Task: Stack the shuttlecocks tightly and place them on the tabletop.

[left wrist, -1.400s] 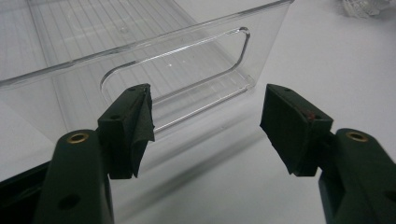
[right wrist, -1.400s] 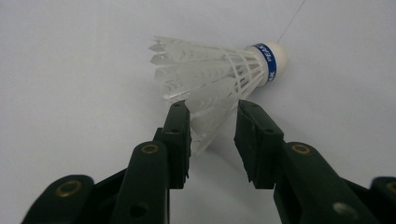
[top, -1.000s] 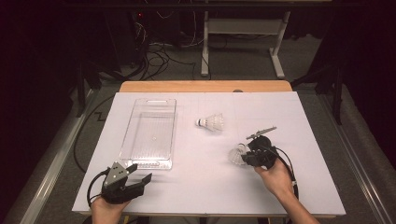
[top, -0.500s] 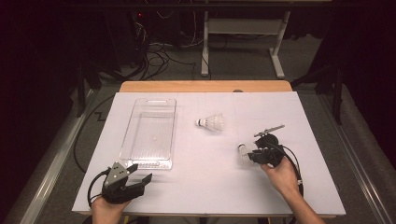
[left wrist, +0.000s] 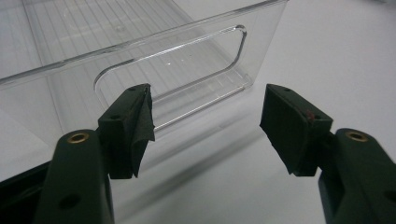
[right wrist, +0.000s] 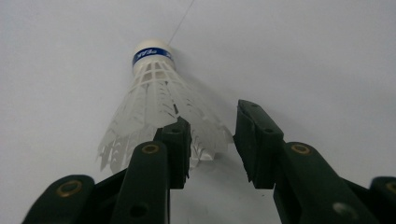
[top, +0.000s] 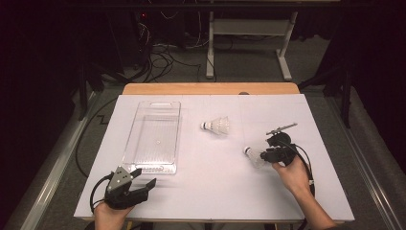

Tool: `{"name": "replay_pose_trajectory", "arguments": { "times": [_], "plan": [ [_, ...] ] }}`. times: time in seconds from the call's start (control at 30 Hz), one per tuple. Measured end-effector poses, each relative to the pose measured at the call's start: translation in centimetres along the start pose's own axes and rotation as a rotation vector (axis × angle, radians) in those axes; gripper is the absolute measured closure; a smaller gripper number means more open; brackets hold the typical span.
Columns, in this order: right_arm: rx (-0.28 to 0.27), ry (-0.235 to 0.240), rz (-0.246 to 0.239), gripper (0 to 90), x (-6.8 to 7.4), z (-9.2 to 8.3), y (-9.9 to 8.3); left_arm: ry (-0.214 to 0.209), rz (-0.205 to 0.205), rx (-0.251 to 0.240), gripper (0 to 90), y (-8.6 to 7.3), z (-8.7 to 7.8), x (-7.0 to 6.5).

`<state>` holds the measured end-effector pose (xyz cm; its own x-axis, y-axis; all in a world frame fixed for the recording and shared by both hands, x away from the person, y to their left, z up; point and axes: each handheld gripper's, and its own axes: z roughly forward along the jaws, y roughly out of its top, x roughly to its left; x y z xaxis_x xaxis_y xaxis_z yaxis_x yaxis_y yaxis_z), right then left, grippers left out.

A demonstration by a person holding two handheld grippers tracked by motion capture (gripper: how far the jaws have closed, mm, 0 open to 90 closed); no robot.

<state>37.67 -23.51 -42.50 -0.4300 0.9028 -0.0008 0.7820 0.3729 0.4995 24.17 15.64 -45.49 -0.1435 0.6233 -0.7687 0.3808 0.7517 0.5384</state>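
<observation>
My right tongs (right wrist: 212, 140) are partly open, and the jaws have just been opening. The shuttlecock (right wrist: 156, 98) lies on the white table (top: 215, 191) right in front of them. Its feather edge sits between the tips, but the pads don't squeeze it now. So I hold nothing there.

My left tongs (left wrist: 205, 126) are wide open and hold nothing. The clear box (left wrist: 140, 51) is just ahead of them.

What could go wrong? The shuttlecock is light and round. If I bump it with a jaw when I pull back, it could roll away. If I close again on the feathers, they could bend.

A second ago my right tongs were a bit farther from me, and the jaws were closer together around the feathers. The other shuttlecock (top: 218, 127) stayed put.
</observation>
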Motion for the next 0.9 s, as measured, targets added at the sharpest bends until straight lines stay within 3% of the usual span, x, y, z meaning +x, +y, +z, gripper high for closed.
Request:
{"name": "replay_pose_trajectory", "arguments": {
  "times": [0.27, 0.37, 0.9],
  "plan": [
    [-0.003, -0.018, 0.023, 66.2, -1.0, 0.6, 0.9, 0.005, -0.016, -0.003, 35.4, 0.0, 0.0, -0.1],
    [-0.001, -0.015, 0.033, 66.2, -1.4, 0.9, 1.1, -0.003, 0.0, -0.001, 35.4, 0.0, 0.0, 0.0],
    [-0.011, -0.001, 0.078, 65.0, -2.6, 1.9, 1.5, 0.0, -0.002, 0.0, 35.4, 0.0, 0.0, 0.0]
  ]
}}
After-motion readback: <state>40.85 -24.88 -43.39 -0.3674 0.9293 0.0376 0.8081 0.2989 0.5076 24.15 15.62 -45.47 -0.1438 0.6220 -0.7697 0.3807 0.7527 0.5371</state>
